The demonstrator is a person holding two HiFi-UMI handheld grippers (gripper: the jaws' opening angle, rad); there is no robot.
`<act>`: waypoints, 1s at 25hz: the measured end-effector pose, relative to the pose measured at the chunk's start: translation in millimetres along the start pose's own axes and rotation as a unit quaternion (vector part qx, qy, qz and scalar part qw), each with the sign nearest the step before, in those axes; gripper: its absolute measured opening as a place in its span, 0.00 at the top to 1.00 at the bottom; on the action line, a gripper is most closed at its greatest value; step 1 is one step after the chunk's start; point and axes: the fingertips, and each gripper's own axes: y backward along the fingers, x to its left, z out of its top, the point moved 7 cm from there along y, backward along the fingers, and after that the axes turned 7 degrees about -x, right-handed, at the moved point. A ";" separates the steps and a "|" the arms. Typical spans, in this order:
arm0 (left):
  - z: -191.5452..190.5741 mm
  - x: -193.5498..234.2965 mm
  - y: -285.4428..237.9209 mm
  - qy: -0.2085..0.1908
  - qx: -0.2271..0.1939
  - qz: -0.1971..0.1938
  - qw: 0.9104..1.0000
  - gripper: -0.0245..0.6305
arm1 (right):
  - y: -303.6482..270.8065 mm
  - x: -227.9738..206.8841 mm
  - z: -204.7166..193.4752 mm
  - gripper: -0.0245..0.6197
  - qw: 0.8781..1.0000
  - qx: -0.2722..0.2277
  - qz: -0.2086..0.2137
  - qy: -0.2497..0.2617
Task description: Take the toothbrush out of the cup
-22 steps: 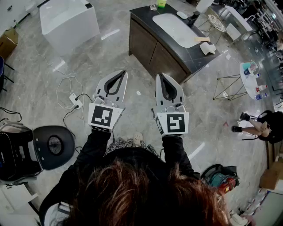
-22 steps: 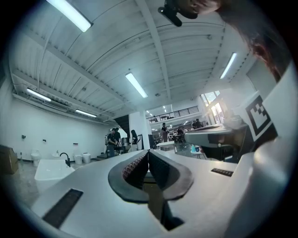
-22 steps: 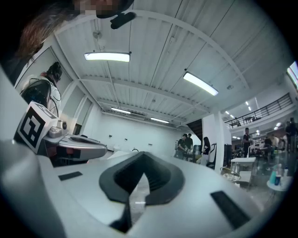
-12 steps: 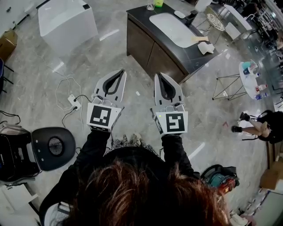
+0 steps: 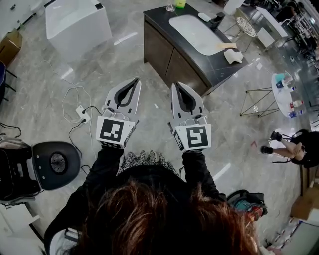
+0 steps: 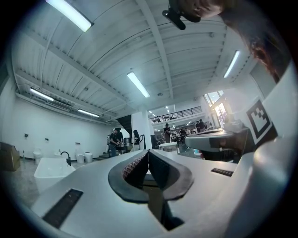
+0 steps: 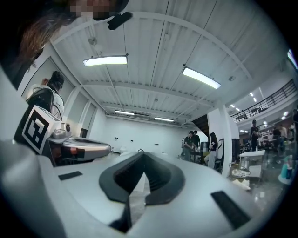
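- Barely anything has shifted since the earlier frames: the left gripper [image 5: 136,79] and the right gripper [image 5: 175,84] sit a touch higher in the head view. The vanity cabinet [image 5: 169,57] has slid only slightly in the picture.
- Both grippers are held out side by side in front of the person, apart from each other, over the marble floor [image 5: 124,60]. Their tips aim toward the vanity.
- In the left gripper view the two dark pads meet at the tip with nothing between them: pressed together and empty.
- In the right gripper view the pads likewise close to a point, with nothing pinched.
- A clear cup [image 5: 172,7] stands at the far end of the dark counter top, just beside a green object [image 5: 182,3] and beyond the white sink basin [image 5: 197,32]. It is well apart from both grippers.
- At this size I cannot tell whether a toothbrush stands in that cup.
- A crumpled cloth [image 5: 233,55] lies on the counter near the basin's right end.
- On the floor to the left lie a white power strip [image 5: 82,113] with its cable and a round black fan-like unit [image 5: 55,162].
- To the right stands a small round table [image 5: 281,94] with bottles on it, and a seated person [image 5: 294,149] is near the edge of the frame.
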 end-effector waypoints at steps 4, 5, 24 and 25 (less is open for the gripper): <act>-1.5 -1.2 -5.1 0.006 0.000 0.005 1.000 0.95 | -1.7 -4.0 -7.2 0.96 1.000 0.008 0.013 -0.015; -1.8 -0.9 -5.9 0.006 0.001 0.007 1.000 0.95 | -2.0 -5.0 -8.5 0.96 1.000 0.008 0.014 -0.016; -34.3 59.8 -73.7 0.021 0.002 0.008 1.000 0.95 | -77.5 -39.6 -38.8 0.96 1.000 0.012 0.002 -0.014; -35.0 68.0 -81.4 0.023 -0.003 0.005 1.000 0.95 | -86.9 -42.5 -40.1 0.96 1.000 0.012 0.000 -0.011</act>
